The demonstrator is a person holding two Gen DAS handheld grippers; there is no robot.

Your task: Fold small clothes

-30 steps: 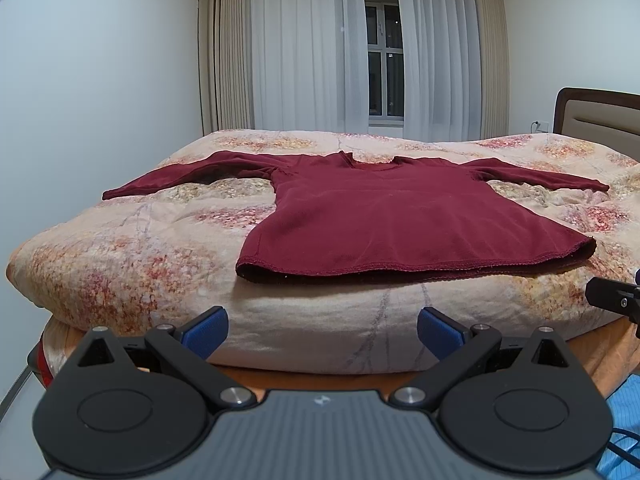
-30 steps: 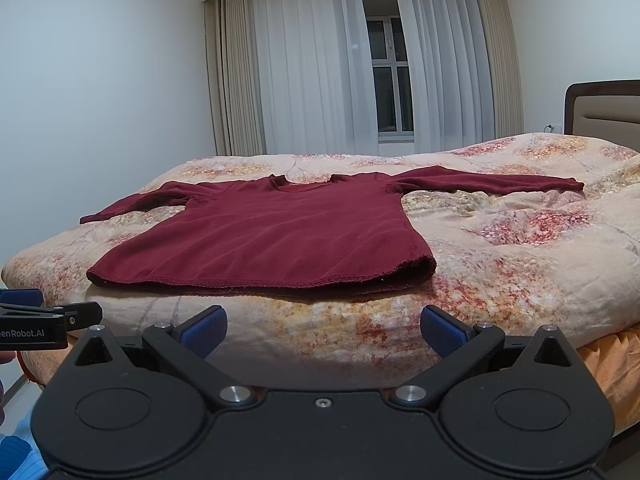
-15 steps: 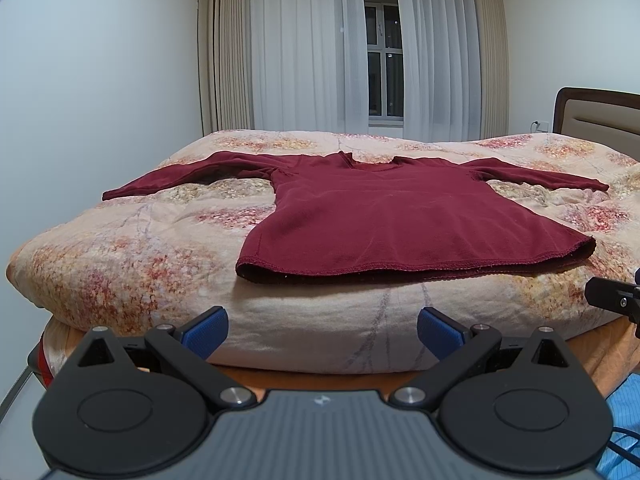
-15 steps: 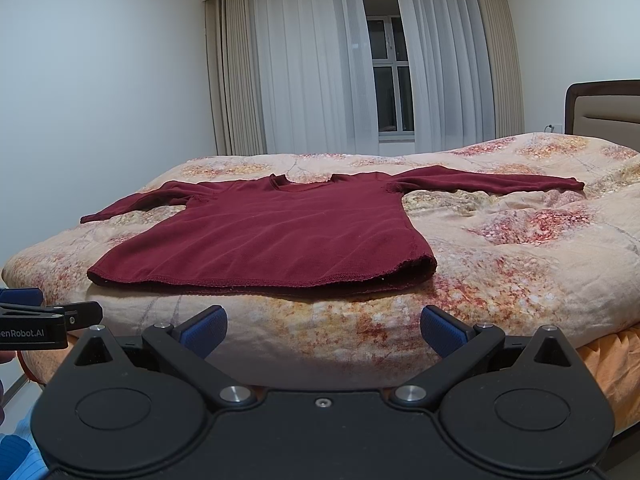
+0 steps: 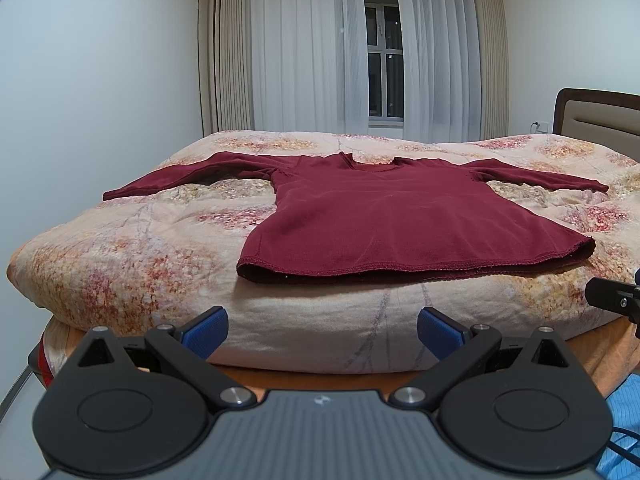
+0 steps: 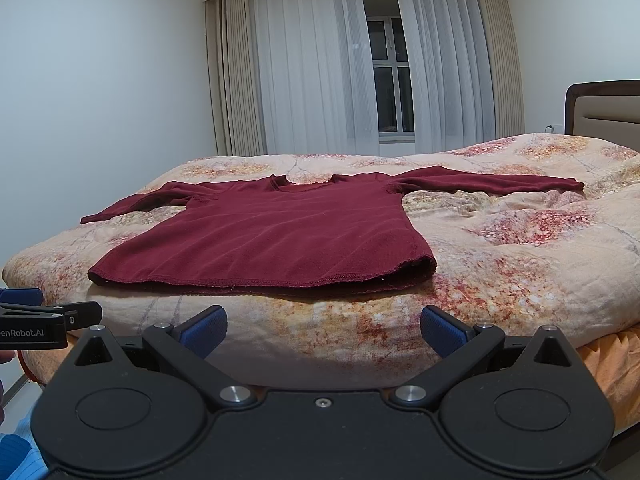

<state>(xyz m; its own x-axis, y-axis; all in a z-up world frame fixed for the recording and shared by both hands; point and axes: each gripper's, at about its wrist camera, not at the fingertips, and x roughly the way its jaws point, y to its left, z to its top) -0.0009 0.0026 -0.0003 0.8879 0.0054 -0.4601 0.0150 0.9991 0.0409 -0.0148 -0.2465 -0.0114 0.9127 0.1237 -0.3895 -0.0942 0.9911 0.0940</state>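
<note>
Shirt (image 5: 392,224) lies flat on the bed (image 5: 120,264), sleeves spread out | your left claw (image 5: 322,330) and right claw (image 6: 324,330) are both wide apart, holding nothing, near the bed edge | no fold made yet, all folding is left

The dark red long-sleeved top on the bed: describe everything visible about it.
The dark red long-sleeved knit top lies flat and unfolded on the floral quilted bedspread, hem toward the cameras and round neckline toward the window. Both sleeves stretch out sideways, the left sleeve and the right sleeve. The fabric looks soft and finely ribbed, with a stitched hem that gapes slightly at the corners. Only the bedspread touches it; both grippers sit short of it, jaws open.
</note>
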